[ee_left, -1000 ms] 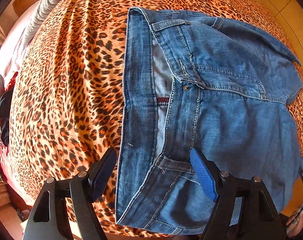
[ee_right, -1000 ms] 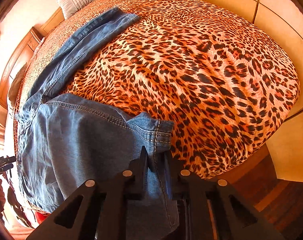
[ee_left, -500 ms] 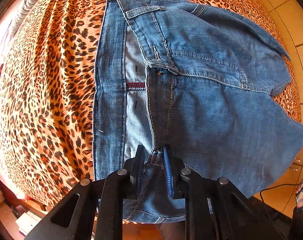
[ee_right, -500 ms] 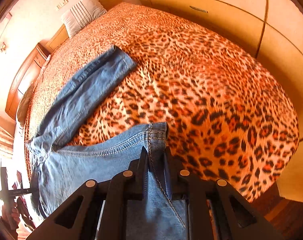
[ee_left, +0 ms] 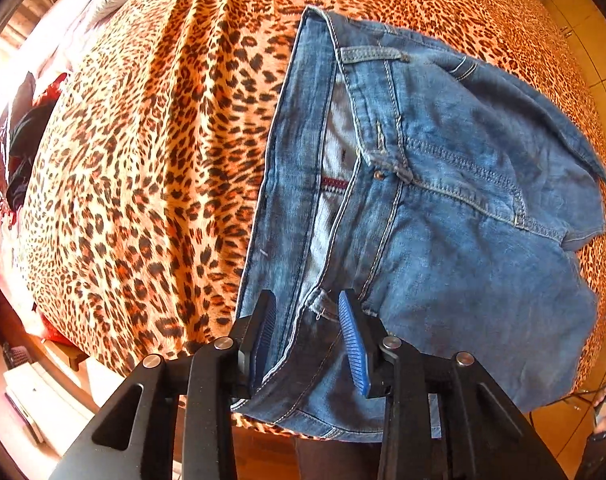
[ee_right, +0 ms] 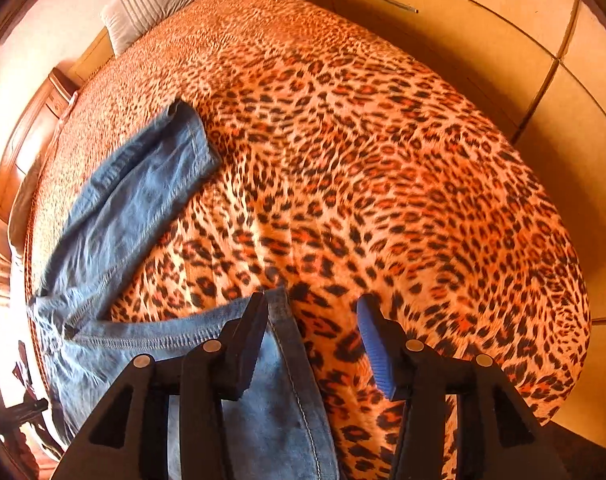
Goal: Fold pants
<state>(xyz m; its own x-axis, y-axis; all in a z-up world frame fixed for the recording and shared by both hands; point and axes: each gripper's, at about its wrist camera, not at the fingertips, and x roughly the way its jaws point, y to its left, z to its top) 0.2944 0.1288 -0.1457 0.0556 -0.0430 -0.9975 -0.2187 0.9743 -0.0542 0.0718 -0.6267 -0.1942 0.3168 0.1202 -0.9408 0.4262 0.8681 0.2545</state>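
Both tools' point(ee_left: 308, 338) point(ee_right: 313, 338) ribbed jaws have just opened, releasing crumpled denim pants point(ee_left: 443, 220).

Warm sunlight floods a bedroom — a leopard-print bedspread point(ee_right: 383, 184), a striped pillow point(ee_right: 143, 12), a wooden headboard point(ee_right: 27, 148), and pale wardrobe doors point(ee_right: 503, 40), apparently.

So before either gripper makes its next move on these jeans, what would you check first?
1. Left gripper free of the waistband: ok. Its jaws have just been opening, and the denim between them is unpinched.
2. Right gripper free of the leg hem: ok. Its jaws have just been opening, and the hem lies beside one finger.
3. Legs laid together: not ok. The far leg is splayed away.
4. Hip area flat: not ok. A flap is rumpled.
5. Jeans fully on the bedspread: cannot tell. The waist end reaches the edge.
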